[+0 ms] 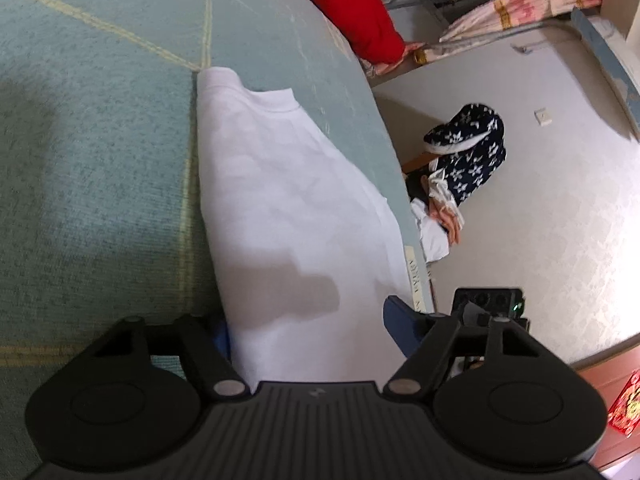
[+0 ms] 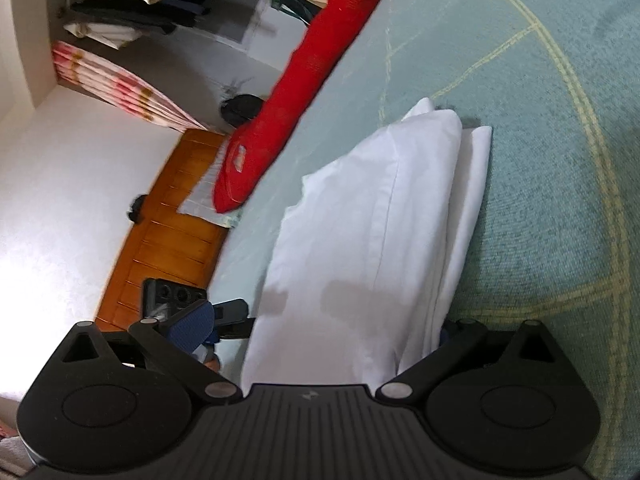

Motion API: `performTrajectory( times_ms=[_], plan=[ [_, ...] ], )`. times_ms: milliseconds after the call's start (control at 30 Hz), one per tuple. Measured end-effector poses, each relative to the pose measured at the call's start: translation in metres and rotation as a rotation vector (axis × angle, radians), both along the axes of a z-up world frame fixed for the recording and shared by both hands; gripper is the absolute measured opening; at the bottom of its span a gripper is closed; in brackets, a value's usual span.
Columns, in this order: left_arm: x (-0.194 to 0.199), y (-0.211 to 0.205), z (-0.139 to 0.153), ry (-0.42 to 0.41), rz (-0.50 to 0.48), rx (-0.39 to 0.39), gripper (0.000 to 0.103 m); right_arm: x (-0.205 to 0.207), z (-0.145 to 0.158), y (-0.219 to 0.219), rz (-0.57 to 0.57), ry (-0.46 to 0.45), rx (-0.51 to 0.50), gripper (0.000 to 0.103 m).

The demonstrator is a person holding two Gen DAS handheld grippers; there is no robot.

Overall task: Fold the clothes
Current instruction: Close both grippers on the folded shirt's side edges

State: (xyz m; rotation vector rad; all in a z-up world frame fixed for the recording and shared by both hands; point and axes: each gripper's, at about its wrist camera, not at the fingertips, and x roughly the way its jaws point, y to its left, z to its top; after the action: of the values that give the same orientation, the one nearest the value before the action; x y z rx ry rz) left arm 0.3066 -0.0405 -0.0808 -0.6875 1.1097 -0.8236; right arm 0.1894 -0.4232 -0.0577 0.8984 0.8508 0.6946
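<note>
a white garment [image 1: 280, 200], folded into a long narrow bundle, is laid on a bed covered with a teal blanket [image 1: 100, 140] crossed by pale yellow lines. in the left wrist view the bundle runs away from the camera, with its collar edge at the far end, close to the bed's right edge. the left tongs [image 1: 316, 328] are seen straddling the near end of the garment: one blue pad [image 1: 400, 328] shows at the right side of the cloth, the other is mostly hidden behind the fabric at the left. the jaws are spread wide, and whether the pads press on the cloth cannot be told.

in the right wrist view the stacked folded layers of the garment [image 2: 372, 232] are seen, with the right tongs [image 2: 324, 332] likewise set around its near end; a blue pad [image 2: 196, 324] is visible on the left, clear of the cloth, and the jaws are held apart.

a red pillow [image 2: 296, 92] is lying along the far edge of the bed. a dark floral item [image 1: 468, 148] and other clothes are seen on the pale floor [image 1: 540, 220] beside the bed.
</note>
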Motion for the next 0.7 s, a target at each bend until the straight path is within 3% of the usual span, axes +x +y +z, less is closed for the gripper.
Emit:
performTrajectory(
  times_ms=[67, 133, 233, 300, 333, 367, 400, 433, 700],
  plan=[
    [-0.001, 0.000, 0.000, -0.012, -0.005, 0.022, 0.069, 0.001, 0.001, 0.001, 0.007, 0.003, -0.017, 0.103],
    [-0.001, 0.003, -0.001, -0.019, 0.001, 0.047, 0.050, 0.000, 0.000, 0.001, 0.008, 0.001, -0.020, 0.101],
    [-0.002, 0.008, -0.005, -0.018, 0.012, 0.061, 0.035, -0.004, -0.003, -0.002, 0.002, -0.007, -0.032, 0.092],
    [-0.002, 0.009, -0.007, -0.019, 0.015, 0.054, 0.033, -0.006, -0.008, -0.009, -0.018, 0.002, -0.044, 0.078],
    [-0.003, 0.010, -0.007, -0.019, 0.017, 0.051, 0.033, -0.007, -0.011, -0.013, -0.030, 0.008, -0.043, 0.065],
    [-0.003, 0.011, -0.007, -0.022, 0.017, 0.052, 0.033, -0.007, -0.017, -0.019, -0.057, 0.034, -0.035, 0.042],
    [-0.004, 0.011, -0.007, -0.026, 0.018, 0.053, 0.033, -0.007, -0.023, -0.025, -0.084, 0.059, -0.027, 0.026],
    [-0.005, 0.011, -0.007, -0.030, 0.018, 0.055, 0.033, -0.006, -0.032, -0.032, -0.102, 0.084, 0.000, 0.018],
    [-0.006, 0.012, -0.004, -0.039, 0.021, 0.054, 0.033, -0.010, -0.033, -0.033, -0.103, 0.061, -0.025, 0.018]
  ],
)
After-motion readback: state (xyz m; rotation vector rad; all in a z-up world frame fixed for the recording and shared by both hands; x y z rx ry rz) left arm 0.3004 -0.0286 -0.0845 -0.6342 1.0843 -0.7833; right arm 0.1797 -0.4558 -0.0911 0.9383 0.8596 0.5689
